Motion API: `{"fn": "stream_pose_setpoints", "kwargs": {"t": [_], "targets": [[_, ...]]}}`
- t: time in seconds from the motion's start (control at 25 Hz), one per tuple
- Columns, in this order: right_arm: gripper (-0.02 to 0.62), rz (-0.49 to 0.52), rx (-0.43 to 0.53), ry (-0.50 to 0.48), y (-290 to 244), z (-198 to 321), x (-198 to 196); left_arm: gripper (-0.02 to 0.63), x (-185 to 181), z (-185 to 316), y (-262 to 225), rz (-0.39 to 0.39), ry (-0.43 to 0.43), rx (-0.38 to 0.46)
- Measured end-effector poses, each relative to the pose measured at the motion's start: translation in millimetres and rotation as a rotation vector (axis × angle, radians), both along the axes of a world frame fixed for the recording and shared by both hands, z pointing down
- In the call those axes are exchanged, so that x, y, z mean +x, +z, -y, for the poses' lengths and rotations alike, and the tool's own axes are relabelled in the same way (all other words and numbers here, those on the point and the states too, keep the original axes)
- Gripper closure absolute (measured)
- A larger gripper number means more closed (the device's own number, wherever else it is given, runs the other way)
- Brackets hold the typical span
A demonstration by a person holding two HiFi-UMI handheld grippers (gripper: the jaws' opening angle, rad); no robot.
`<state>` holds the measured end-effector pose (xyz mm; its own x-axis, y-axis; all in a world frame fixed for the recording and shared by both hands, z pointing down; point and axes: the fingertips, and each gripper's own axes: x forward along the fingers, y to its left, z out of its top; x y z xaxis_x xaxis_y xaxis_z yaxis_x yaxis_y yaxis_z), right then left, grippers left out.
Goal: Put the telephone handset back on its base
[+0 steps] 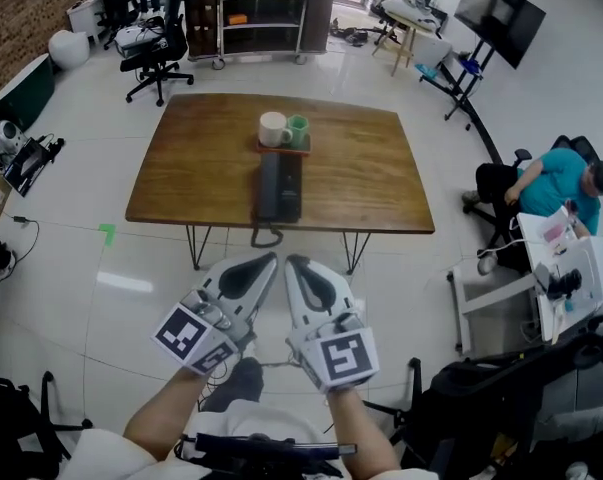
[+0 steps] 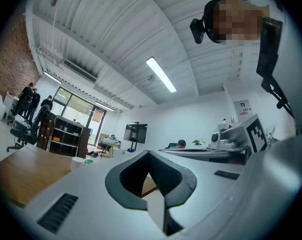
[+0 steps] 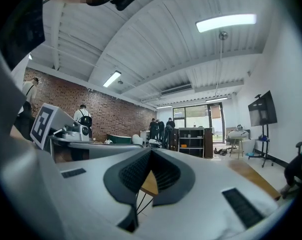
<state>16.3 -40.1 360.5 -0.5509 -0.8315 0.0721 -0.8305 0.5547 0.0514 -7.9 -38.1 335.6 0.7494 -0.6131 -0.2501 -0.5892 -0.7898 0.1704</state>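
Handset [image 1: 268, 183]: lying on the phone [image 1: 281, 186], near the table's [image 1: 371, 168] front edge; seating unclear.
Left gripper [image 1: 269, 262], right gripper [image 1: 293, 263]: hovering well short of the table, fingers closed, empty.
Handling: probably behaving as rigid, light, smooth plastic; gripping mid-shaft looking safest.

Counter [image 1: 366, 173]: brown wood, grain showing, low satin sheen. Telephone [image 1: 279, 186]: black plastic, matt. Floor [image 1: 91, 268]: pale, glossy, throws back the lights. My fingers [image 3: 85, 184]: smooth matt grey plastic shells; pads [image 3: 132, 172] dark, ribbed, rubbery.
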Motion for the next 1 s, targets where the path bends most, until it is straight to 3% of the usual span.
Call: {"fn": "stream_pose_setpoints", "kwargs": {"t": [0.36, 1.0], "targets": [[0.595, 0.002, 0.011, -0.001, 0, -68, 11, 0.604, 13, -67, -4, 0.026, -0.031, 0.030], [0.595, 0.023, 0.032, -0.001, -5, -143, 11, 0.604, 12, -144, -16, 0.044, -0.080, 0.082]]}}
